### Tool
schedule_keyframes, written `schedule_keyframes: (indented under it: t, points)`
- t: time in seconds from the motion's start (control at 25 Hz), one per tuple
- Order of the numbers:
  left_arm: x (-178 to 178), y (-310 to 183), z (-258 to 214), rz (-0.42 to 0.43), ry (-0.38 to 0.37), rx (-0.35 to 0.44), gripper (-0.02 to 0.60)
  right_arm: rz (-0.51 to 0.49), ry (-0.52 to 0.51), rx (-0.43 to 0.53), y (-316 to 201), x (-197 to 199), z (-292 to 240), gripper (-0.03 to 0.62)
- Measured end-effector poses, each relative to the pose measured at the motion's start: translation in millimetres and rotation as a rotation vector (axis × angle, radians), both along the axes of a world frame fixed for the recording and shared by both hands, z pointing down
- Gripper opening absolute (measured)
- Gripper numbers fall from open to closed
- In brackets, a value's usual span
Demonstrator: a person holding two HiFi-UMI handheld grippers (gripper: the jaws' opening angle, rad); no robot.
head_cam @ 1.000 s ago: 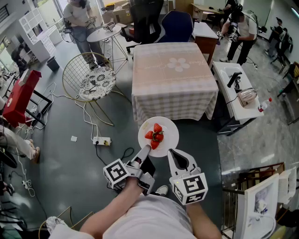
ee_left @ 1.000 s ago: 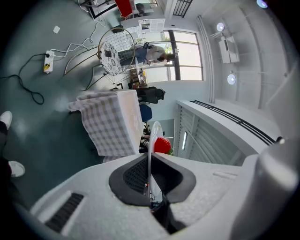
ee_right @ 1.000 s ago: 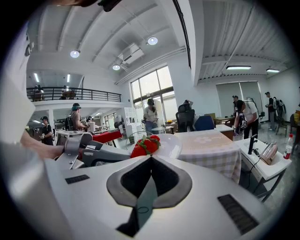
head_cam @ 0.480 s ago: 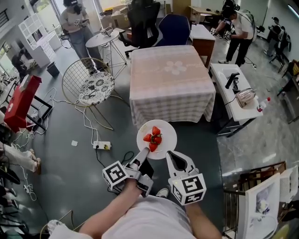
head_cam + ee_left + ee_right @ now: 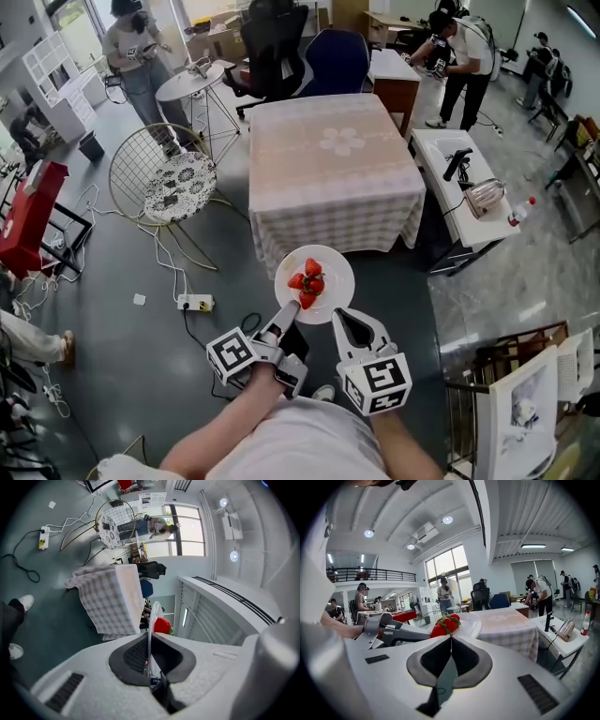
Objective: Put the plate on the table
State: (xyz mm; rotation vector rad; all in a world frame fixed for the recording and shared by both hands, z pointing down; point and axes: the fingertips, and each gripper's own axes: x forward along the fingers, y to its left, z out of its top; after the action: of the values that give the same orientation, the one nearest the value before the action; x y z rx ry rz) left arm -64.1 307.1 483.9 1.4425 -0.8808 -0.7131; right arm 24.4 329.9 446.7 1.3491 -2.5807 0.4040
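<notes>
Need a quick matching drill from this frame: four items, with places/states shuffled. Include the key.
Things:
1. plate
2. strawberries
3. table
4. wire chair

Places/states:
A. covered by a checked cloth
B. stands on the floor left of the table in the head view
C. rim clamped by the left gripper, off the table
D. piled on the plate

Pairs: 1-C, 2-D, 3-A, 4-B

We see a wire chair (image 5: 164, 178) at left, with a power strip (image 5: 195, 302) on the floor (image 5: 103, 347) near it. Behind it stands a side table (image 5: 192, 84).
</notes>
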Motion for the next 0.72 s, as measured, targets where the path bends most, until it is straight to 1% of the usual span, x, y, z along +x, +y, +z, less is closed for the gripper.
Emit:
schedule_keyframes:
  t: [0.24, 0.44, 0.72]
  points:
    - [-11, -42, 7, 0.004, 0.019, -0.012, 0.014, 0.006, 0.021, -0.025, -40, -11, 6, 0.005]
    - [-31, -75, 7, 0.003, 0.038, -0.029, 0.014, -0.003, 0.042, -0.041, -76, -33, 5, 0.005]
    - [-53, -112, 7, 0.013, 0.07, -0.045, 0.014, -0.001, 0.078, -0.063, -107, -61, 3, 0.005]
